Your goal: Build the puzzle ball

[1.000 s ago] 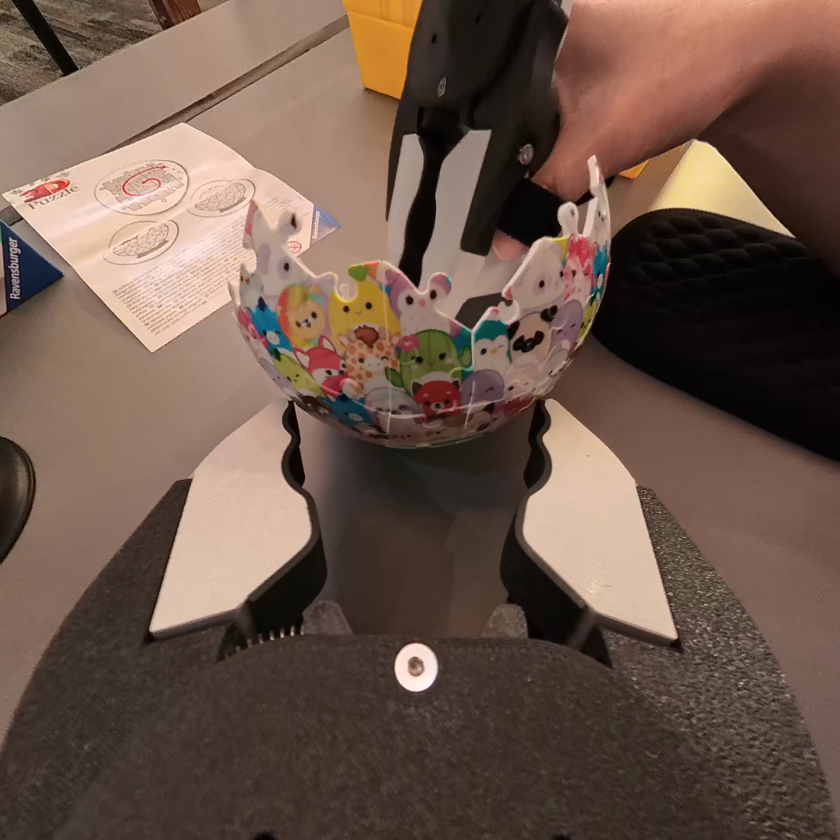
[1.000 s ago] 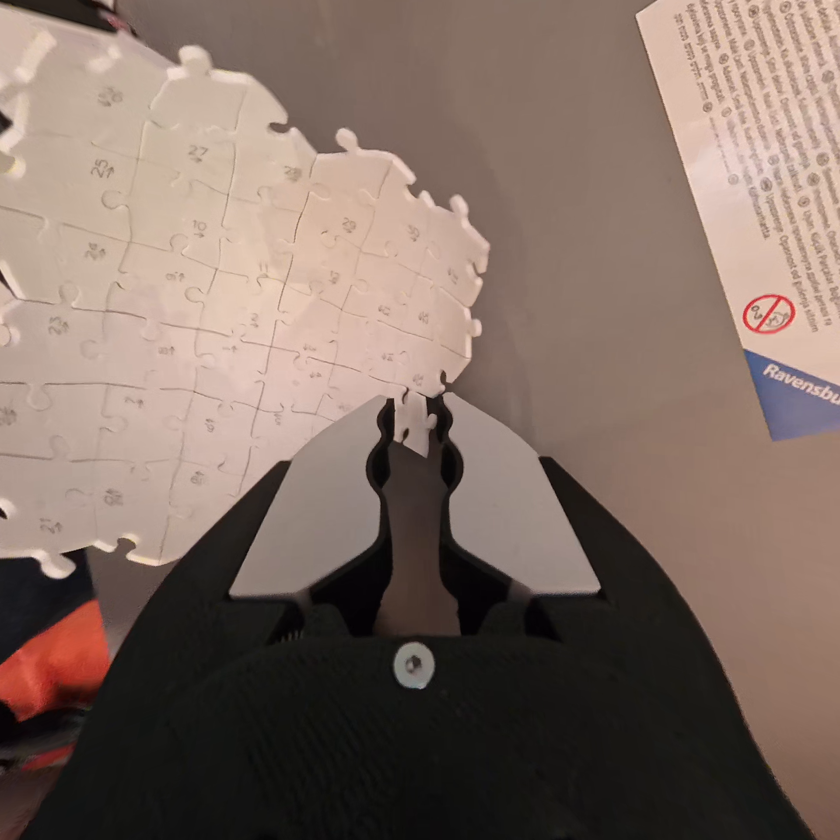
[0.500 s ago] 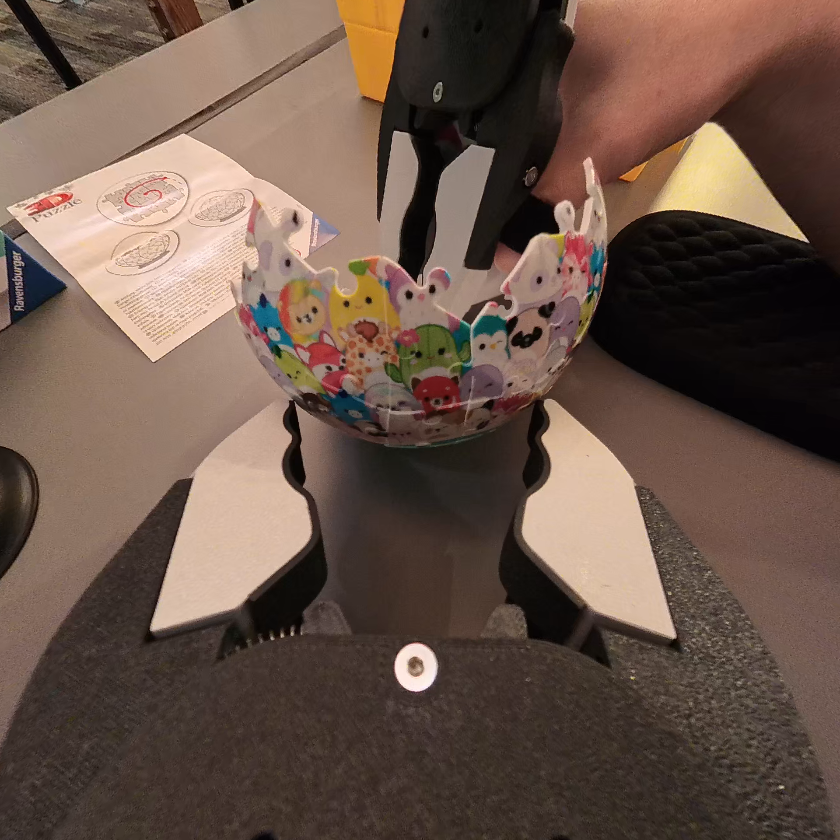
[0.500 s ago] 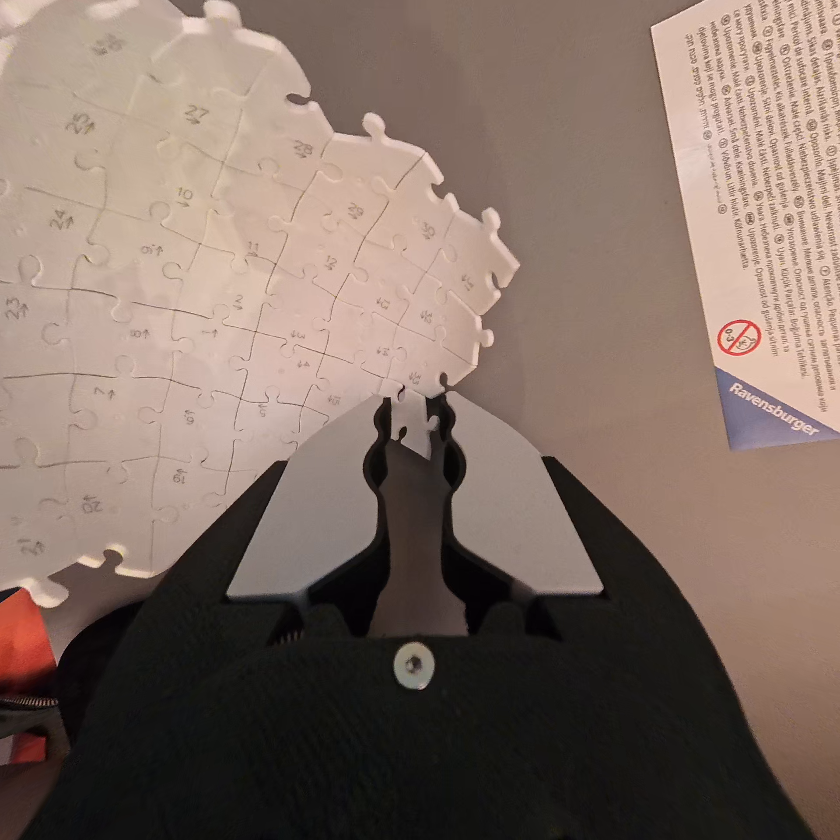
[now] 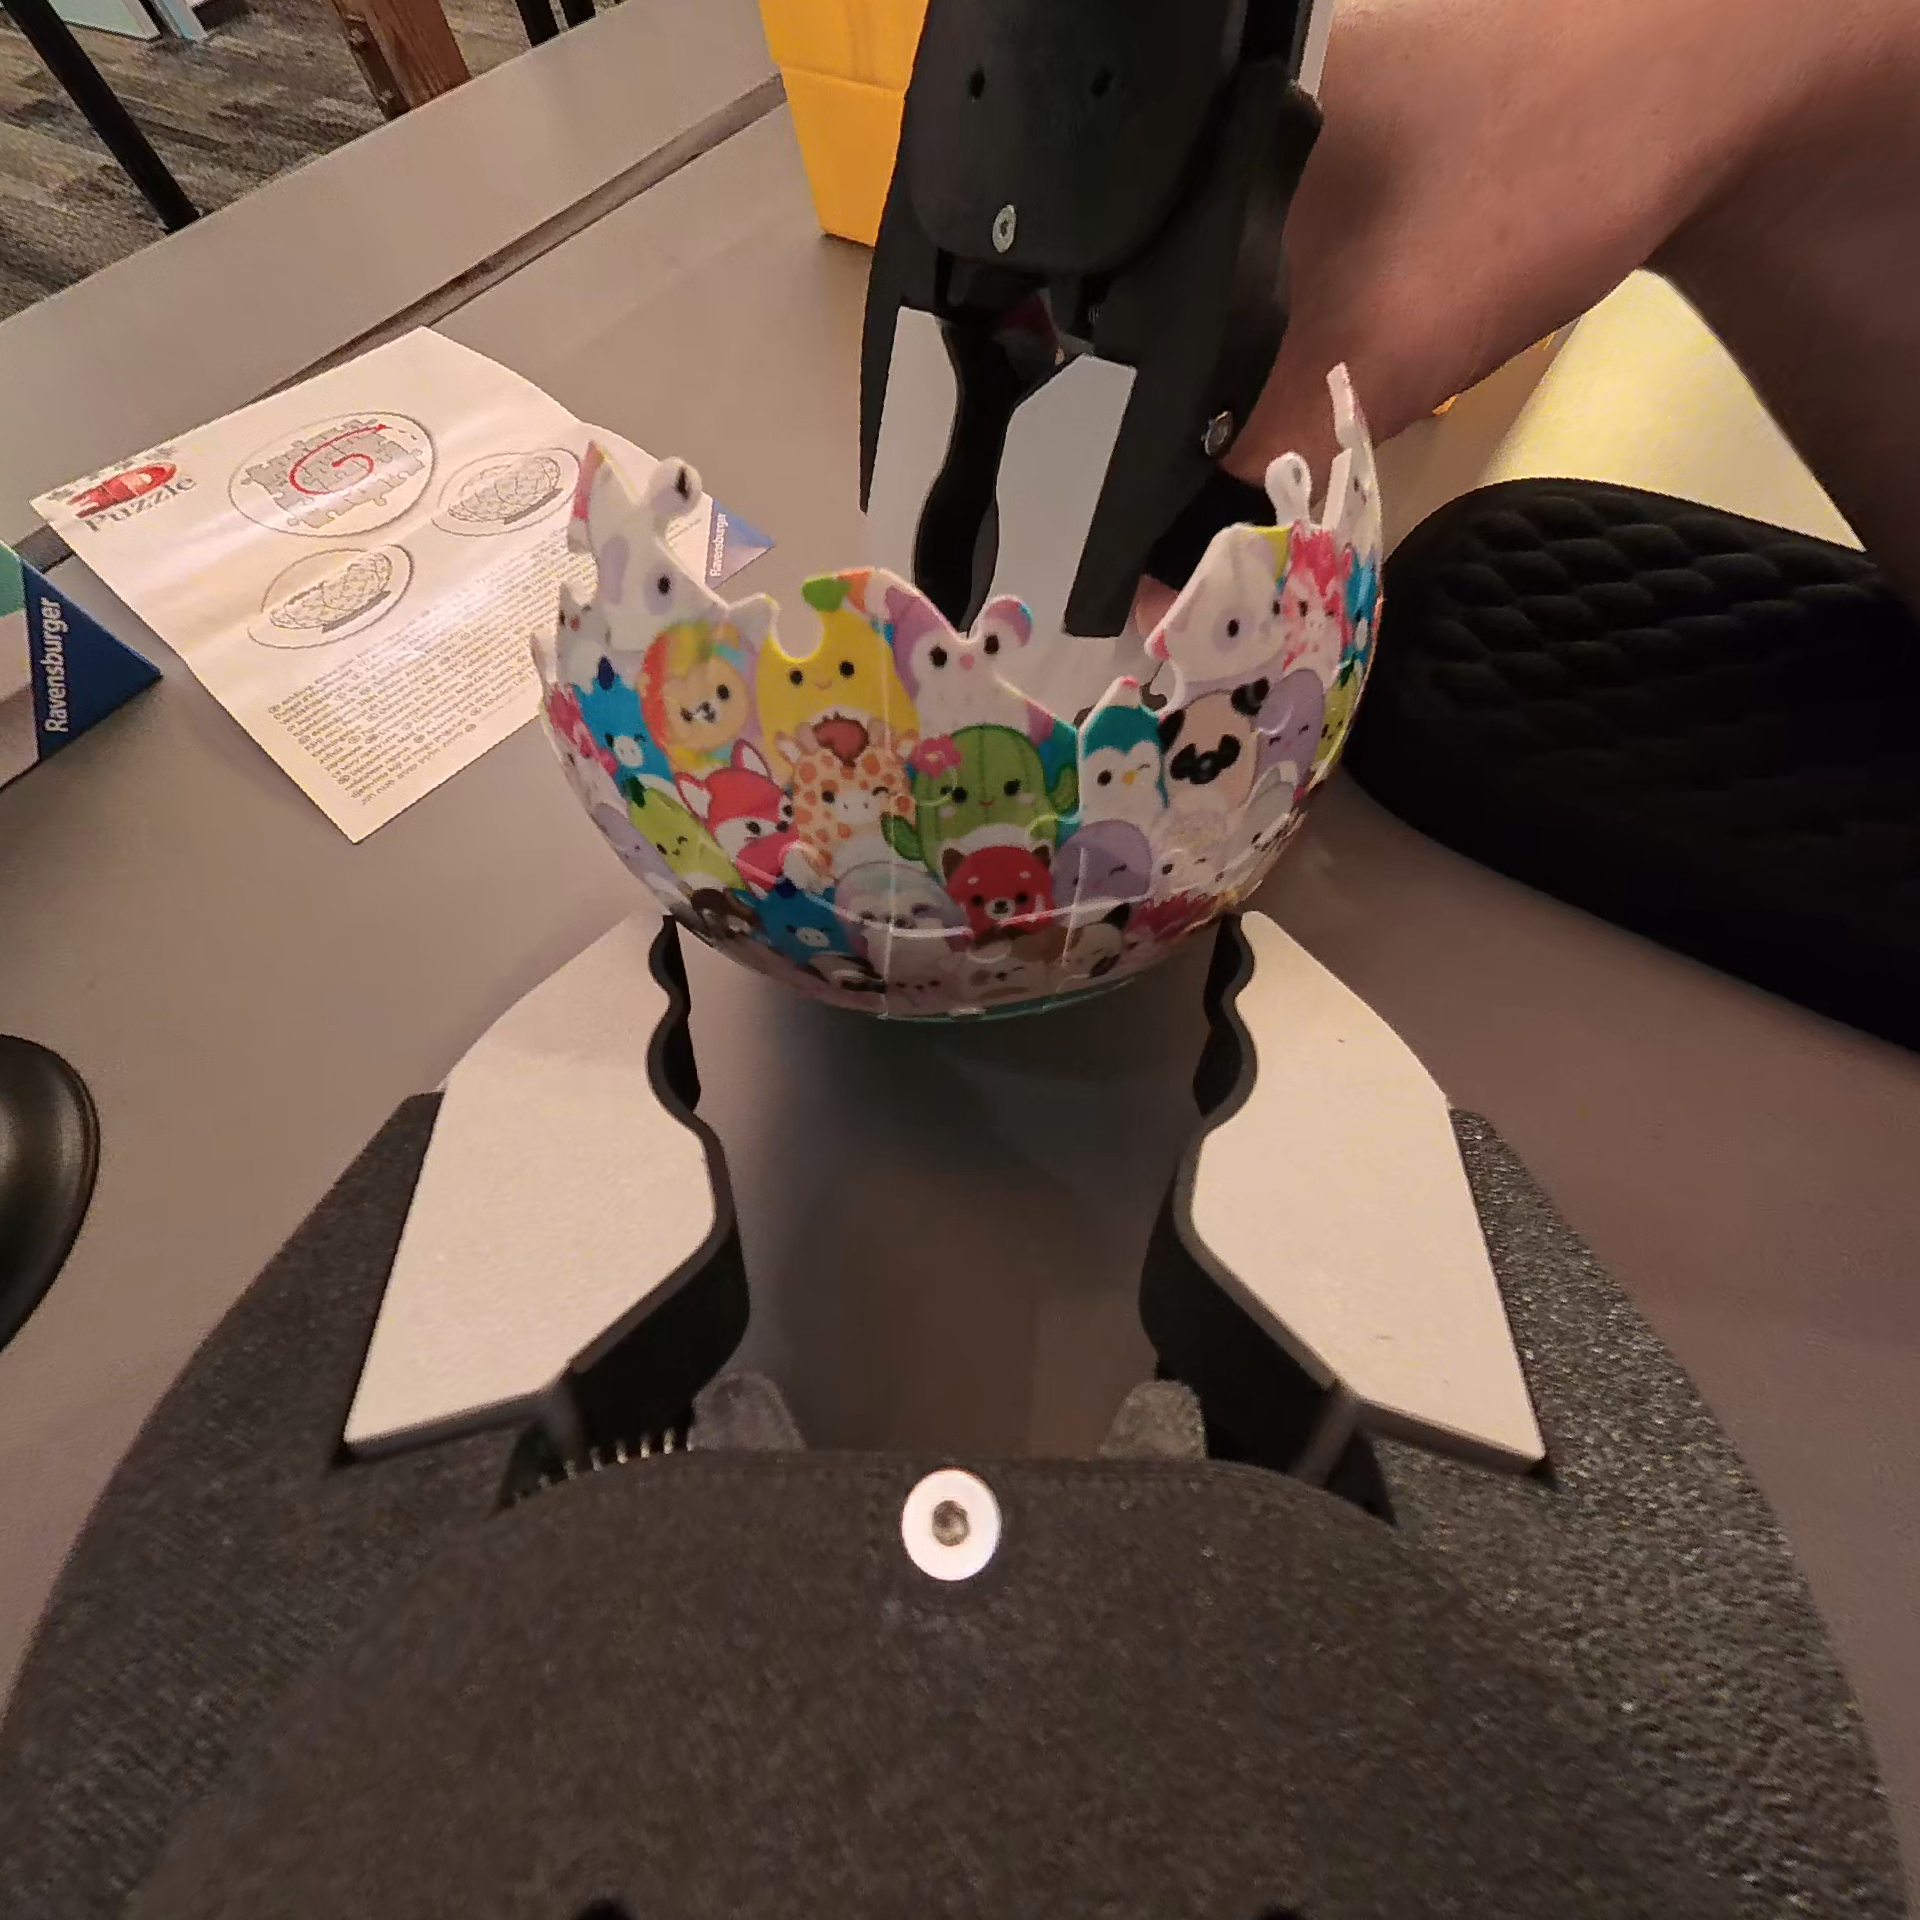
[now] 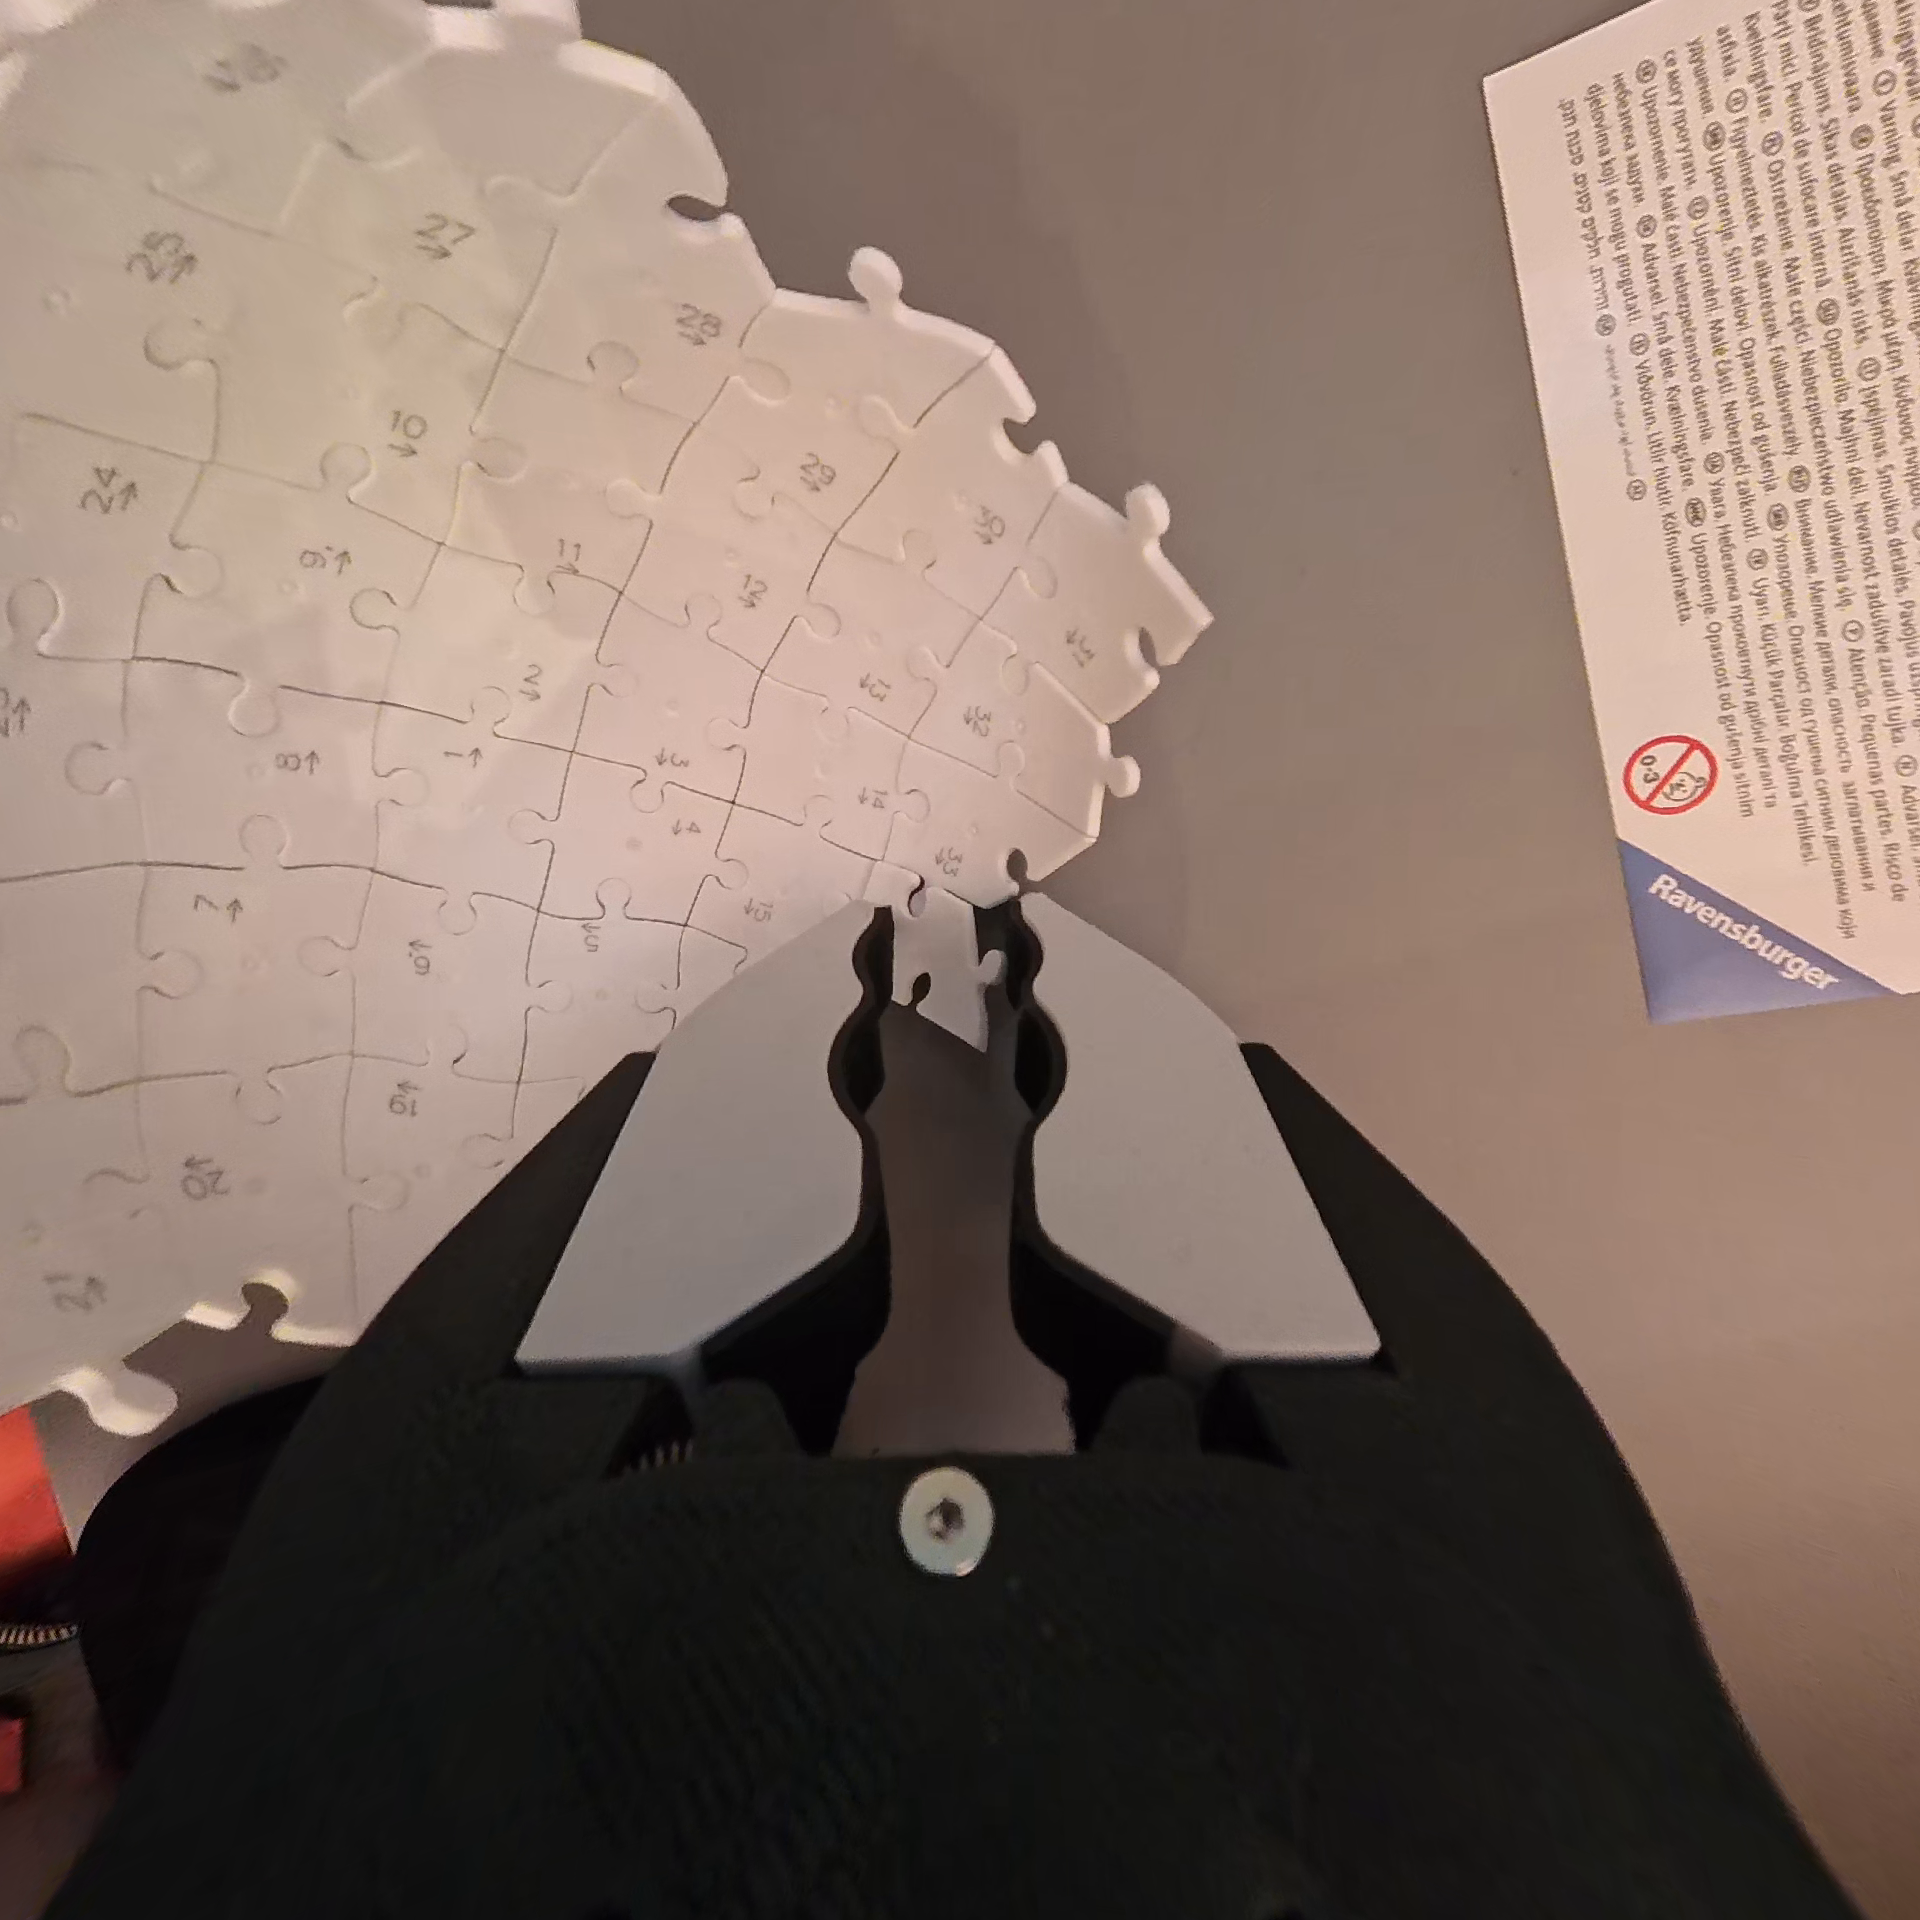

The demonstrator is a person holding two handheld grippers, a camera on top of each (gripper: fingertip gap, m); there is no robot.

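At the centre of the left wrist view, a half-built bowl-shaped puzzle ball printed with colourful cartoon animals (image 5: 961, 790) sits on the grey surface (image 5: 260, 935), just beyond the spread left tongs (image 5: 951, 966). The right tongs (image 6: 951, 920), reaching down into the bowl from the top of that frame, pinch a small white puzzle piece (image 6: 951, 961) held against the bowl's white numbered inner rim. A white printed instruction sheet (image 5: 353, 582) lies at the upper left.

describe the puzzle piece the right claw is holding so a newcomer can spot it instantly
Start at the half-built puzzle ball, seen from its white numbered inside in the right wrist view. Follow its jagged rim down to the right claw. The loose piece sits pinched between the fingertips, the only one not locked into the shell.
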